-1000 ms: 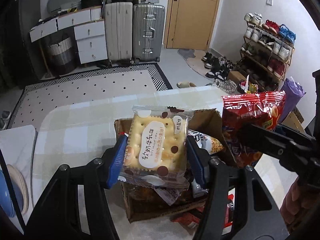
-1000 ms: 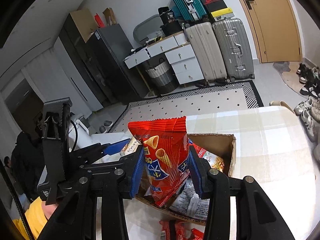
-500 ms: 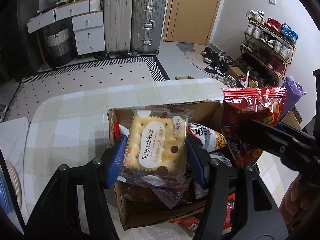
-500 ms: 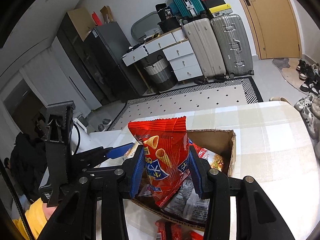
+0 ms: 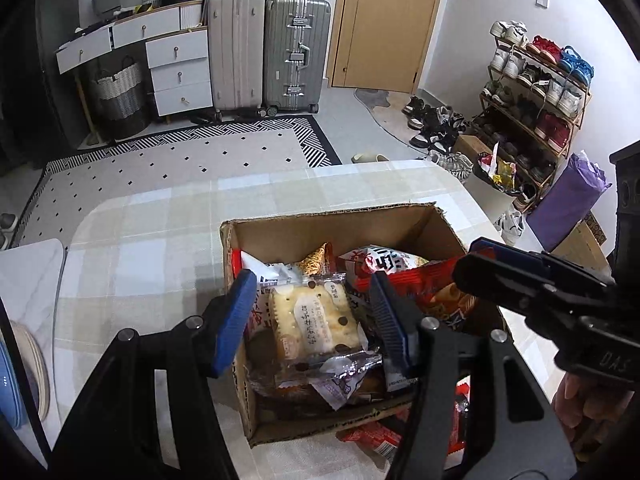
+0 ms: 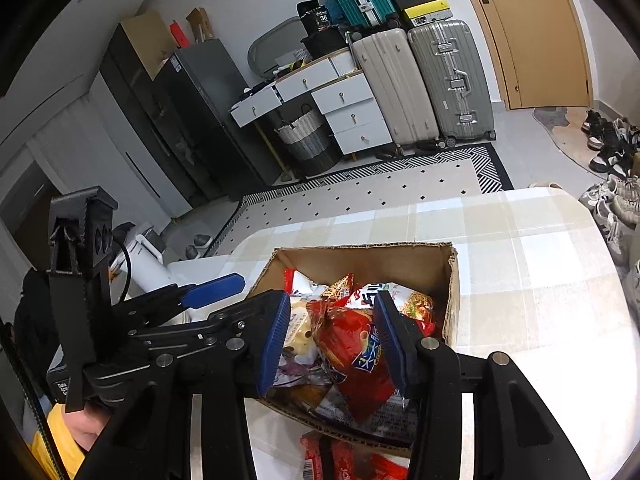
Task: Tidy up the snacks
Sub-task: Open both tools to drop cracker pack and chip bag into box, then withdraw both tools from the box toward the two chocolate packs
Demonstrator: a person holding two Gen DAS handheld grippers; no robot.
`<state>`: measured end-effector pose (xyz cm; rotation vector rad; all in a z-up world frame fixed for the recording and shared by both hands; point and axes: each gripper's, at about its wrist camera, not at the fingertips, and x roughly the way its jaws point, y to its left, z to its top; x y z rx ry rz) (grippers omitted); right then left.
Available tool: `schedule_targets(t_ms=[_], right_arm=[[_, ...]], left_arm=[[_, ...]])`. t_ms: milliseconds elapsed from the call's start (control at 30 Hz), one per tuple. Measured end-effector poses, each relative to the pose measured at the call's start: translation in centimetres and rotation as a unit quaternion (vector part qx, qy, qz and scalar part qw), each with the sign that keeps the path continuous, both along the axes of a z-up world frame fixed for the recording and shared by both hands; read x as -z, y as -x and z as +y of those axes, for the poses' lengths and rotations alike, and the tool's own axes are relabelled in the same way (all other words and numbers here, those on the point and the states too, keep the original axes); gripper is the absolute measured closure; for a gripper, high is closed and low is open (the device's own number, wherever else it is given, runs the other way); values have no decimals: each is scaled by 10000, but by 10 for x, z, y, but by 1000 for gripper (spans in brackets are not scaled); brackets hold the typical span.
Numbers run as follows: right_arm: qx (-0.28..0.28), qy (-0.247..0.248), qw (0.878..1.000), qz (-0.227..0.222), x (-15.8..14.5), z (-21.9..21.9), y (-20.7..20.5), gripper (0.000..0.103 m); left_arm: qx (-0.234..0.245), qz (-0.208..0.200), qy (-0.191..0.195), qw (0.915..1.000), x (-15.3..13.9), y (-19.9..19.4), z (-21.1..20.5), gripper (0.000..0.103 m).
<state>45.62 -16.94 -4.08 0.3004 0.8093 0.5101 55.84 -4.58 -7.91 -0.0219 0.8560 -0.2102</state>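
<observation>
Both grippers hang over the open cardboard box [image 5: 336, 228], a torn-edged corrugated carton on a table with a pale checked cloth [image 5: 152, 240]. The left gripper [image 5: 312, 316] is released: its ribbed blue pads stand clear on either side of the biscuit packet [image 5: 312, 324], a clear crinkly wrapper showing a pale square cracker with dark chips, which lies on top of the heap inside the box. Chinese writing runs down it, too small to read. The right gripper [image 6: 332, 336] straddles the red snack bag [image 6: 356, 352], glossy foil with blue lettering. Its pads stand close to the bag's sides, but whether they press it cannot be told; the bag lies tilted on the other packets. The box is crammed at the near end, with bare brown wall at the far end. More red wrappers [image 6: 352, 460] lie on the cloth just outside the near wall. Open tabletop stretches beyond and to the right.
</observation>
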Motion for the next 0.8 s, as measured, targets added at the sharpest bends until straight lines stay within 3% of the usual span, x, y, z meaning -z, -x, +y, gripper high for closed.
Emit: schedule_targets(t_ms=[267,400,800], right_arm=[[-1,-79,9999,-131,-14,-3,17,58],[-82,-261,9988,-399,-33,-7,35,55],[-105,-198,9921,-1234,-97,-17,115,42]], left_arm=[[-37,-73,-12,10000,-14,23,2,47],[-54,-200,0,9998,-29,42,1,47],[84,-867,98,9962,-108,138,-17,45]])
